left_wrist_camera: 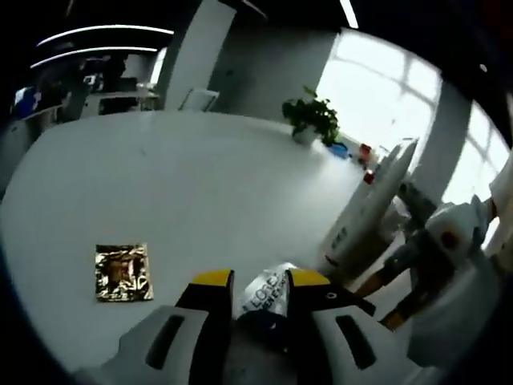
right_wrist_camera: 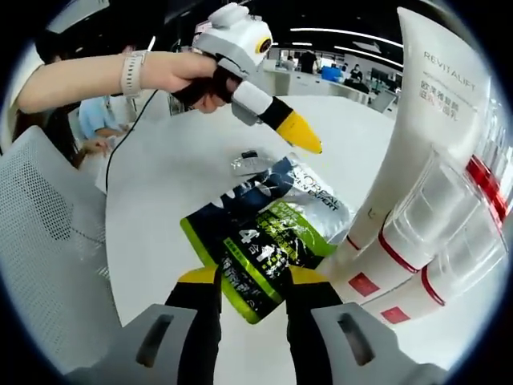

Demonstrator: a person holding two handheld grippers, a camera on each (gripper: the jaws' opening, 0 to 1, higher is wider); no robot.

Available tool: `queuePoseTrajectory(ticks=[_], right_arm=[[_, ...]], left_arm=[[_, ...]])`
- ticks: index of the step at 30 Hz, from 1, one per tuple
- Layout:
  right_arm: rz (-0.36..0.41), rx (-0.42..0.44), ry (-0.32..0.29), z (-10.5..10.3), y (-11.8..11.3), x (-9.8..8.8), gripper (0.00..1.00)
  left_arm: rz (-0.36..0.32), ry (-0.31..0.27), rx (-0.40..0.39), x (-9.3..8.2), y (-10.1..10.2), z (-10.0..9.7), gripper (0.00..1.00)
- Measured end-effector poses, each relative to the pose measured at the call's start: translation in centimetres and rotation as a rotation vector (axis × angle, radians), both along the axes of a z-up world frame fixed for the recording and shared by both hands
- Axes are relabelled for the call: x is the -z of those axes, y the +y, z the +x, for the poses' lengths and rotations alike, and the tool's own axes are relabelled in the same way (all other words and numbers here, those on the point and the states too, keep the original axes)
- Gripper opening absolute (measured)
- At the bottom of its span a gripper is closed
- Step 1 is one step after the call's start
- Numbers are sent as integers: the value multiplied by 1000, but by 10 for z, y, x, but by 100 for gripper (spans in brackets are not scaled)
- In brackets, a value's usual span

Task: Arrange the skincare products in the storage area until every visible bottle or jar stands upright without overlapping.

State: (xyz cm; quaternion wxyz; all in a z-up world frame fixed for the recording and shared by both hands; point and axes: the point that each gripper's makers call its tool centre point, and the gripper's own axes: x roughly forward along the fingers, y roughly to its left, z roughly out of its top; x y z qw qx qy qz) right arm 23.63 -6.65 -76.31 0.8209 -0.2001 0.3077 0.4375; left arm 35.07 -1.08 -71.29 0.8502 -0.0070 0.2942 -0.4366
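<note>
Yellow-tipped black jaws of the right gripper [right_wrist_camera: 253,277] rise from the bottom of the right gripper view, closed on the lower edge of a dark blue and green pouch [right_wrist_camera: 260,245] with white lettering. Pouch lies slanted over the white desk [right_wrist_camera: 160,192], its upper end a crinkled silver part near a small clear item [right_wrist_camera: 244,163] too blurred to name.

Right of the pouch: a tall white tube [right_wrist_camera: 417,136] printed REVITALIFT, leaning, with several clear-and-white packs with red bands [right_wrist_camera: 437,241] stacked against it.

Left gripper [right_wrist_camera: 309,144] enters the same view from above, held in a person's hand [right_wrist_camera: 180,76] with a white wrist strap; its yellow tip hovers above the pouch, apart from it. Whether those jaws are open cannot be told there.

Left gripper view: own jaws [left_wrist_camera: 261,281] stand narrowly apart, with the silver, lettered end of the pouch [left_wrist_camera: 268,295] between them; contact cannot be confirmed.

Also on the desk in that view: a flat gold foil sachet [left_wrist_camera: 123,273], lying alone to the left; the white tube [left_wrist_camera: 373,204] to the right; a potted plant [left_wrist_camera: 311,119] at the far edge.
</note>
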Motion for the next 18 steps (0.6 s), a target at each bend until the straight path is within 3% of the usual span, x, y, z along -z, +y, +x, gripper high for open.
queuePoseTrajectory(ticks=[3, 5, 10, 18], right_arm=[[2, 6, 0, 0, 0, 0, 32], [2, 4, -1, 0, -1, 0, 32], [0, 3, -2, -1, -1, 0, 32], [1, 4, 0, -1, -1, 0, 32]], left_arm=[[92, 4, 41, 12, -2, -13, 19], [150, 45, 42, 27, 4, -18, 18], [139, 55, 33, 38, 7, -19, 19], [154, 66, 6, 40, 11, -16, 18]])
